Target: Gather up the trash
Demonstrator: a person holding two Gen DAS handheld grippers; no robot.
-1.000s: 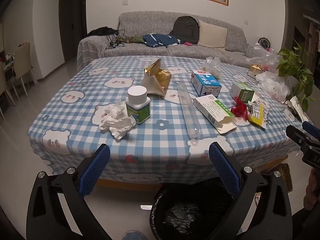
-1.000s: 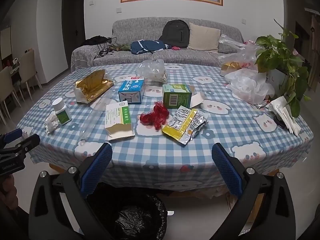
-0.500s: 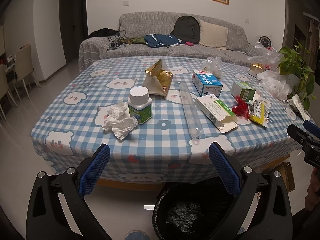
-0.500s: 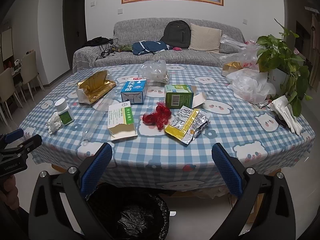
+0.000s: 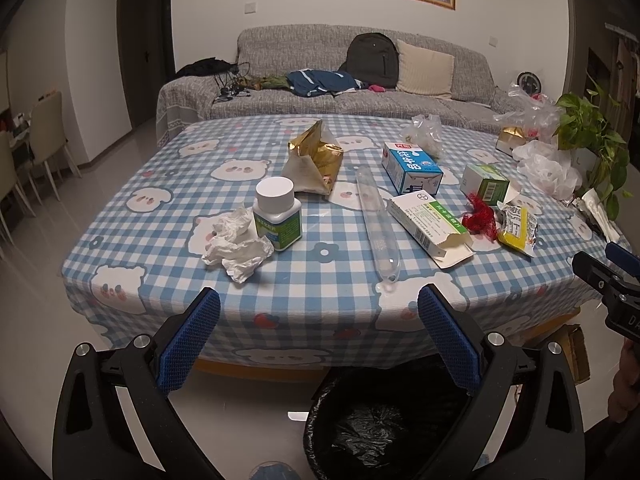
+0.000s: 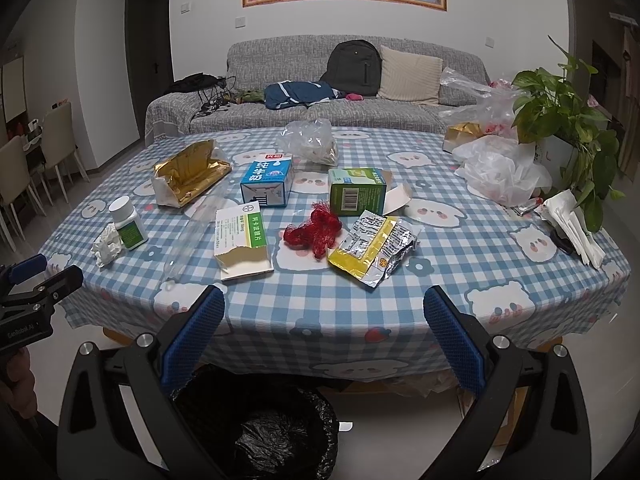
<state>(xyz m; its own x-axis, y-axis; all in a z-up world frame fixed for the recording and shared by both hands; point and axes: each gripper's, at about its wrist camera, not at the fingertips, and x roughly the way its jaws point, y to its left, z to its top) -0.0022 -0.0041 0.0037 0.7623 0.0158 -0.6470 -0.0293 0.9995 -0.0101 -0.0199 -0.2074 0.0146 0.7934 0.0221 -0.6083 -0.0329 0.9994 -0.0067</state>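
Trash lies on a blue checked tablecloth [image 5: 168, 240]: a crumpled tissue [image 5: 236, 244], a white-capped pill bottle [image 5: 278, 214], a gold wrapper [image 5: 316, 158], a clear tube [image 5: 376, 220], a white medicine box [image 5: 430, 224], red netting [image 6: 314, 228], a yellow-silver packet [image 6: 372, 248], a blue carton [image 6: 266, 182] and a green box [image 6: 356, 192]. A black-lined bin [image 5: 384, 420] stands on the floor below the table edge. My left gripper [image 5: 318, 340] and right gripper [image 6: 324, 340] are open, empty, and short of the table.
A potted plant [image 6: 568, 120], white plastic bags [image 6: 504, 172] and folded papers [image 6: 576, 228] sit at the table's right side. A clear bag [image 6: 310, 144] lies further back. A grey sofa [image 5: 340, 80] stands behind. Chairs [image 5: 44, 136] stand at left.
Both grippers have risen slightly, so the table sits a little lower in both views. Nothing on the table has moved. Both stay open.
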